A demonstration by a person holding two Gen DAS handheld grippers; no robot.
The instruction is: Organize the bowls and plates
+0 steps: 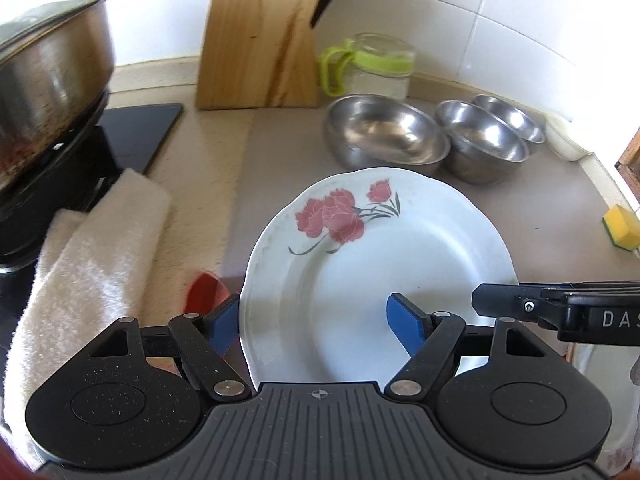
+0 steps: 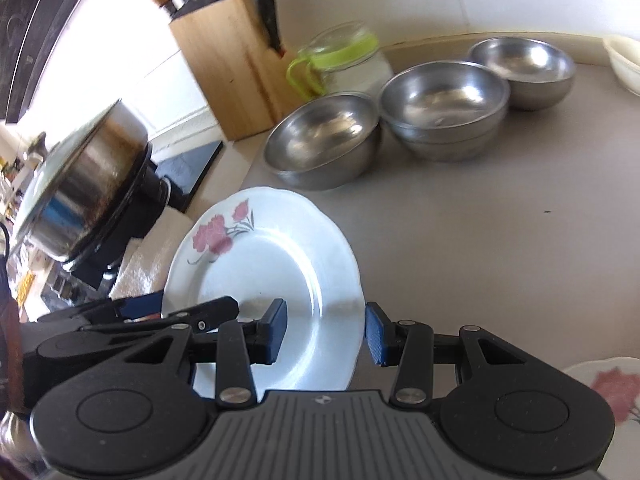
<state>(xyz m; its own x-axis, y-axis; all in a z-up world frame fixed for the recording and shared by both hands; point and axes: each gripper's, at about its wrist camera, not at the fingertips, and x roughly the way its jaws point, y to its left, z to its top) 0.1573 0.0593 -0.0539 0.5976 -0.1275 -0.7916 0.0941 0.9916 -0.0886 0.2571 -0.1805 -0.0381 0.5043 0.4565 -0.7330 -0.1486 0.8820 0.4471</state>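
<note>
Beige bench (image 1: 540,208), tiled wall; both grippers apart astride floral plate (image 1: 360,264); sponge (image 1: 622,226) only in left view

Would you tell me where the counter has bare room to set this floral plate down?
Bare counter lies right of the plate, in front of the steel bowls. The left is crowded by the towel and pot.

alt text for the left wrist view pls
A white plate with pink flowers sits between the open blue fingers of the left gripper; the right gripper reaches in from the right. Behind stand three steel bowls, a wooden knife block and a steel pot.
</note>
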